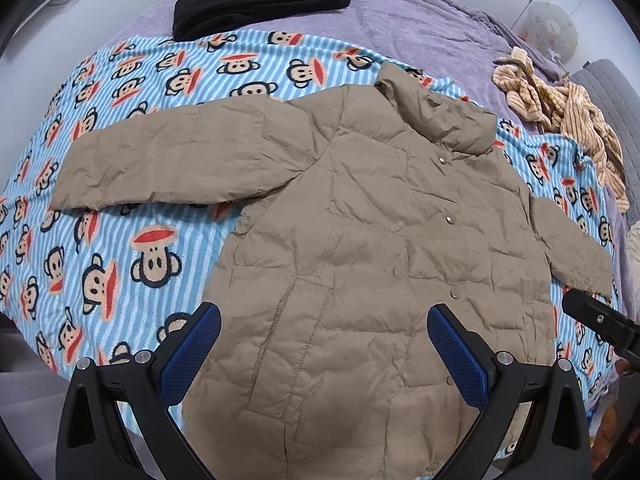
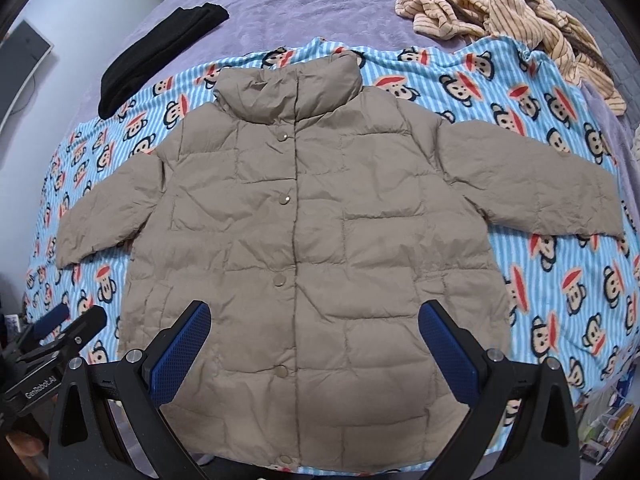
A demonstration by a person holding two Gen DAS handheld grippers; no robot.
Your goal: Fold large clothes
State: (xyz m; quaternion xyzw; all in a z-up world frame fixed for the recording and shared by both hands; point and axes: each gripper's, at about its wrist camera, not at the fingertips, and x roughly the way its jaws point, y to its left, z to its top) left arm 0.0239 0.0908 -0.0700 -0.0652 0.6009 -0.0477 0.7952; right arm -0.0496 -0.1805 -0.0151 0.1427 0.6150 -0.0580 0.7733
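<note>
Tan quilted puffer jacket (image 2: 316,216); blue-striped monkey-print blanket (image 2: 560,280); lilac bedspread (image 2: 300,4); black garment (image 2: 156,56) upper left; cream-striped garment (image 2: 500,8) upper right.

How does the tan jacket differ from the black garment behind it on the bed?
The tan jacket is spread flat with both sleeves out; the black garment is folded into a compact bundle. The jacket is quilted and puffy with snap buttons; the black one looks plain and soft. The jacket lies on the monkey-print blanket; the black garment rests mostly on the purple bedcover. Neither is held.

Tan jacket (image 2: 312,216) lies flat (snaps closed) on blanket (image 2: 560,264).
</note>
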